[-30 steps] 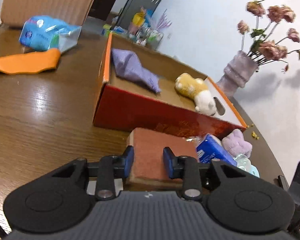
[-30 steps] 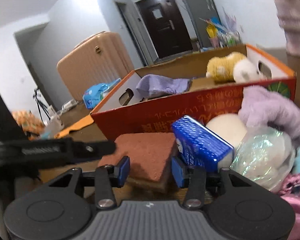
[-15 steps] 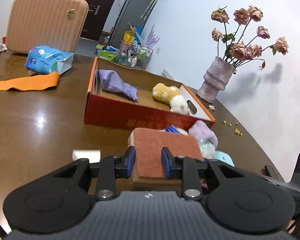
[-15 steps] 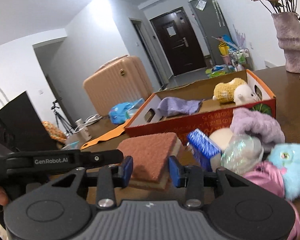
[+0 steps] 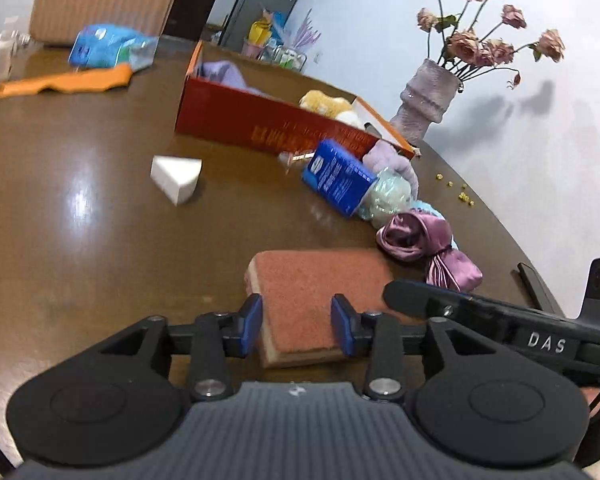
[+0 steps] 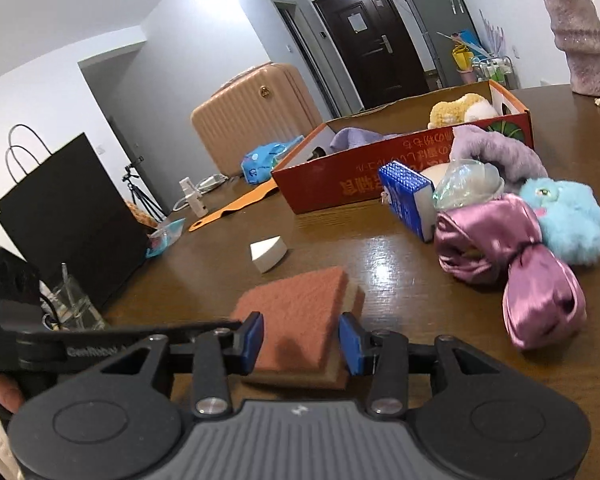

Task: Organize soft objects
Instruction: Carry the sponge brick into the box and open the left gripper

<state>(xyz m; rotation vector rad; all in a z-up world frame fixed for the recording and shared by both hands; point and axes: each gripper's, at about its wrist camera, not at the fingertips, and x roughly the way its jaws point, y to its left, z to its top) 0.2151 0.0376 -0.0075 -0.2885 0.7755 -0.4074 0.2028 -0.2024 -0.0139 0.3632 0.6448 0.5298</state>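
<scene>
Now the scouring sponge (image 5: 320,300), rust-red pad uppermost, lies on the brown table (image 5: 80,240) well short of the red cardboard box (image 5: 268,124), which was close a second ago. Both tools have drawn it back along the table. The left gripper (image 5: 297,325) is opening, its blue pads (image 5: 253,324) flanking the sponge with a sliver of daylight rather than pinching it as before. The right gripper (image 6: 301,339) is opening too, partly spread about the other corner, pads close beside it, a firm squeeze not evident. The purple satin scrunchie (image 6: 516,264), blue tissue packet (image 6: 406,198) and white wedge sponge (image 6: 268,254) wait outside. Judging by this, the sponge is being set down, unboxed.
</scene>
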